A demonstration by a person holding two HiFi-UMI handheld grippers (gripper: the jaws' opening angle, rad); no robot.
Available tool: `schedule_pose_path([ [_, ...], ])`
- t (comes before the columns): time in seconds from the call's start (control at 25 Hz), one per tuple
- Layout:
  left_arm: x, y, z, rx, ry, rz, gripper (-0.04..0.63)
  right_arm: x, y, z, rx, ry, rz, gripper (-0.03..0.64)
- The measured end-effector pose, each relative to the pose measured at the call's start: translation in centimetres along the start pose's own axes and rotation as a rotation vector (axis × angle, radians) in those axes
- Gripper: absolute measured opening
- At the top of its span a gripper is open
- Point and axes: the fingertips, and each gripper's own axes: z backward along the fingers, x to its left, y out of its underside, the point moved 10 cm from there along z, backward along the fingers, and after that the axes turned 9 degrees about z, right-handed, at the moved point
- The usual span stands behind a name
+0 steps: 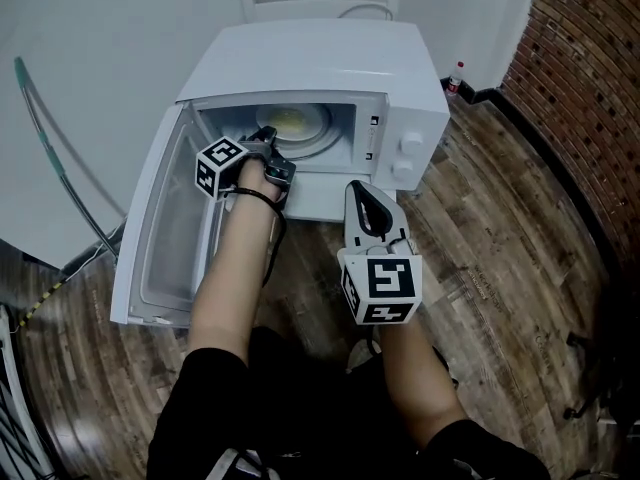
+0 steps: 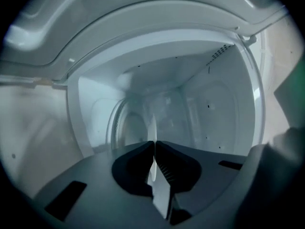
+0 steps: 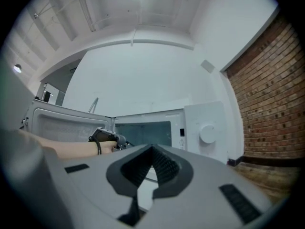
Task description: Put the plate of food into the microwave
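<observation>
Here, the left tool (image 1: 268, 134) pinches the plate (image 1: 318, 128) by its rim inside the microwave (image 1: 330, 58); the right tool (image 1: 366, 196) is closed, empty.

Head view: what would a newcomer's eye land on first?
The white box microwave on the wooden floor, its door swung wide to the left. Next, the left hand-held gripper reaching into its cavity, shut on the rim of the round white plate of yellowish food; the right hand-held gripper hovers outside, shut and empty.
</observation>
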Motion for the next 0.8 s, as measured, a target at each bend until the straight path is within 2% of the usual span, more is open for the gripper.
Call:
schedule_pose_path([
  [0.12,-0.6,-0.5,-0.2,0.006,-0.084,-0.156,0.012,0.2,-0.3,0.0,-0.008,-0.011,0.002,0.005],
  [0.24,-1.4,-0.8,-0.5,0.029,-0.165,-0.363,0.014,0.4,-0.5,0.0,-0.014,-0.022,0.009,0.005],
  [0.4,-2.2,-0.7,-1.1,0.082,-0.278,-0.667,0.060,0.7,-0.6,-0.1,-0.014,-0.031,0.006,0.005],
  [0.6,-2.8,-0.6,-1.7,0.126,-0.339,-0.886,0.086,1.0,-0.7,0.2,-0.012,-0.052,-0.003,0.005],
  [0.8,-3.5,-0.4,-2.0,0.065,-0.407,-1.085,0.101,0.9,-0.8,0.6,-0.013,-0.050,-0.016,0.005],
])
